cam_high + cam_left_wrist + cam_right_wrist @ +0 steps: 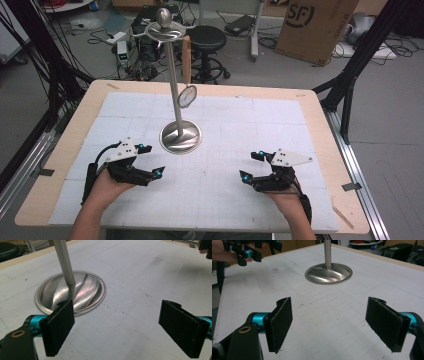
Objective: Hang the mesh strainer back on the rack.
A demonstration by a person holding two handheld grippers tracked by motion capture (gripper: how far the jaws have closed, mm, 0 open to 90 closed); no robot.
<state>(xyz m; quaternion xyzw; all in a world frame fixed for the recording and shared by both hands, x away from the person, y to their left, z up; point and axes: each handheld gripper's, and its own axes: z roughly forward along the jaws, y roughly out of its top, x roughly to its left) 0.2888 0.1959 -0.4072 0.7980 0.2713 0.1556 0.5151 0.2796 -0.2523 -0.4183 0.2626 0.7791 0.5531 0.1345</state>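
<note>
The stand [180,136] sits on the desk [60,145], left of centre and beyond both hands. It is polished metal: a round, shallow-domed base with swirled reflections, a thin straight pole [173,75] rising from its middle, a ring near the top and a ball knob above that. From the ring hangs a strainer [187,96], its small round mesh head low beside the pole and its pale wooden handle pointing up. The mesh is too small to read clearly.

A white gridded mat [250,145] covers most of the light wooden desk, faintly scuffed and marked.

The left tongs [148,161] rest near the base, just on its near left side, jaws wide with nothing between them; in the left gripper view the flat black ribbed pads [60,327] frame bare mat, and the pole is cut off by the top edge. The right tongs [252,165] lie well apart from the stand, at the near right, jaws also wide and empty. The right gripper view cuts the pole short too.
</note>
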